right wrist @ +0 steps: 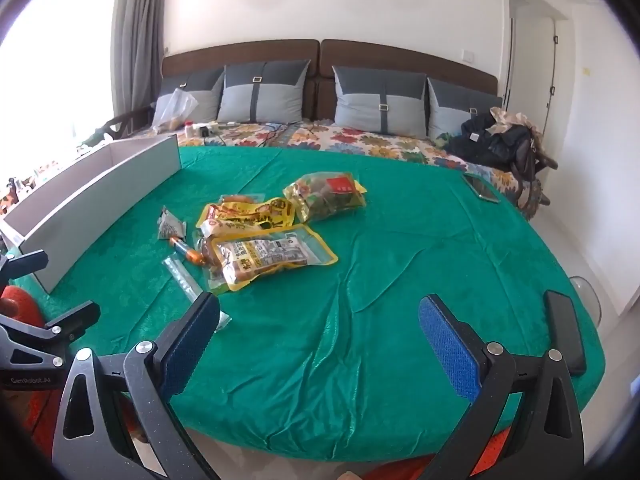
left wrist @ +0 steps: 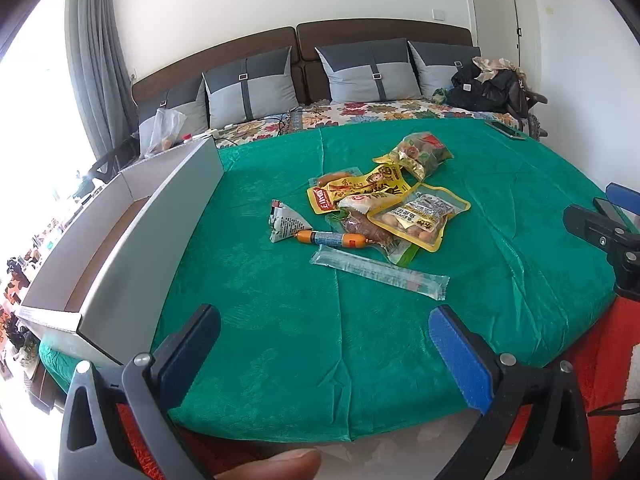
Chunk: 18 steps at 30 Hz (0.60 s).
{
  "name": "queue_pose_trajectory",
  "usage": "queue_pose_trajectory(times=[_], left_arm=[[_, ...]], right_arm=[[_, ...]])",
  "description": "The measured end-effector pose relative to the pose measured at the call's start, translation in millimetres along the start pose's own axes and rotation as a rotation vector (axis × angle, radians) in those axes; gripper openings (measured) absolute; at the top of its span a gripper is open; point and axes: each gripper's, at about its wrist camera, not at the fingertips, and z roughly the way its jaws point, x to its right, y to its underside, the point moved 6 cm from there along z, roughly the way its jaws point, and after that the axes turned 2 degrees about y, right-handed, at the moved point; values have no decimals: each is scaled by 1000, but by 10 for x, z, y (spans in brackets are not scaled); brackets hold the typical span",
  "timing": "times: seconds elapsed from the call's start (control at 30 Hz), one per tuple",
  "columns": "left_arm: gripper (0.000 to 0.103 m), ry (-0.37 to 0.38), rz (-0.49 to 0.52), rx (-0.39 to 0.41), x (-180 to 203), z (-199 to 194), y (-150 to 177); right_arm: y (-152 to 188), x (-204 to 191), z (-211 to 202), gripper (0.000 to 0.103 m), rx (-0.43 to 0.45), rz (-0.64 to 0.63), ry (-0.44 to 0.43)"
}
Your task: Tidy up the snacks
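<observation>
A heap of snack packets (left wrist: 384, 204) lies mid-table on the green cloth (left wrist: 280, 340): yellow pouches, a clear bag with a red label (left wrist: 424, 152), an orange sausage (left wrist: 332, 239), a triangular packet (left wrist: 286, 222) and a long clear stick pack (left wrist: 380, 272). An open grey box (left wrist: 132, 248) stands at the left edge. My left gripper (left wrist: 325, 312) hangs open over the near cloth, short of the heap. My right gripper (right wrist: 320, 300) is open too, nearer the right, with the heap (right wrist: 260, 236) ahead to its left. Both hold nothing.
A phone (right wrist: 480, 188) lies on the cloth at the far right. Behind the table runs a floral sofa (right wrist: 360, 138) with grey pillows, cables and a dark pile of clothes (right wrist: 496, 140). A black chair back (right wrist: 564, 332) stands at the near right edge.
</observation>
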Motion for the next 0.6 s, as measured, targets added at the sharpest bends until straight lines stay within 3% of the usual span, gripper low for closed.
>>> queue_pose_trajectory(times=[0.6], left_arm=[[103, -70, -80, -12, -259, 45, 6]], right_arm=[[22, 57, 44, 101, -14, 22, 6]])
